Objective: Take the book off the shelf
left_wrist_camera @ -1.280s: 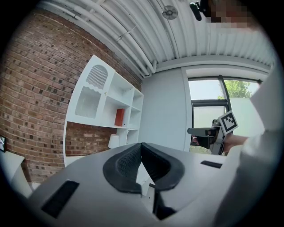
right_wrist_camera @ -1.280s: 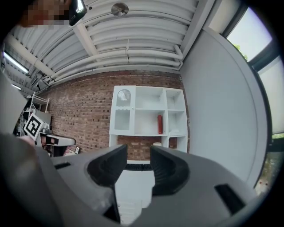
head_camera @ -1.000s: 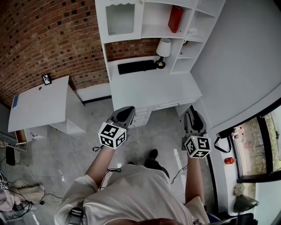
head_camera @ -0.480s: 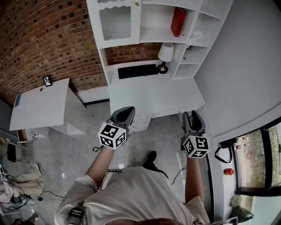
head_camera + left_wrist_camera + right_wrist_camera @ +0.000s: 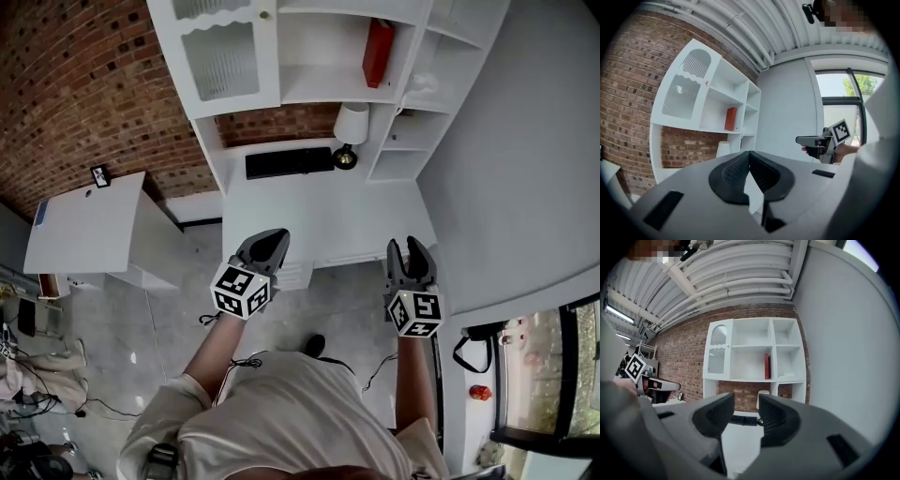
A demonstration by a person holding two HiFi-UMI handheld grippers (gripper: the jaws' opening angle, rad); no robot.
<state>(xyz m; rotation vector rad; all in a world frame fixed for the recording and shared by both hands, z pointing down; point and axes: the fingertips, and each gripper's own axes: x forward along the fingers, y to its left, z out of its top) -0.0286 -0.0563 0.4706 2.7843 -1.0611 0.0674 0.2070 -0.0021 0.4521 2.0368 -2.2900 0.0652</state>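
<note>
Step in hand: approach. The person stands before the plain white desk (image 5: 319, 211), both grippers level and well short of the white open shelf unit (image 5: 319, 84) above it. The slim red hardback book (image 5: 377, 52) stands upright on a shelf, close to the right wall of its compartment, untouched.

- Left gripper (image 5: 272, 234): jaw tips together, nothing held.
- Right gripper (image 5: 410, 246): jaws partly apart, empty, pointing toward the shelves.

Next move, as judged: raise and extend the right gripper, straddle the book's spine, then close
</note>
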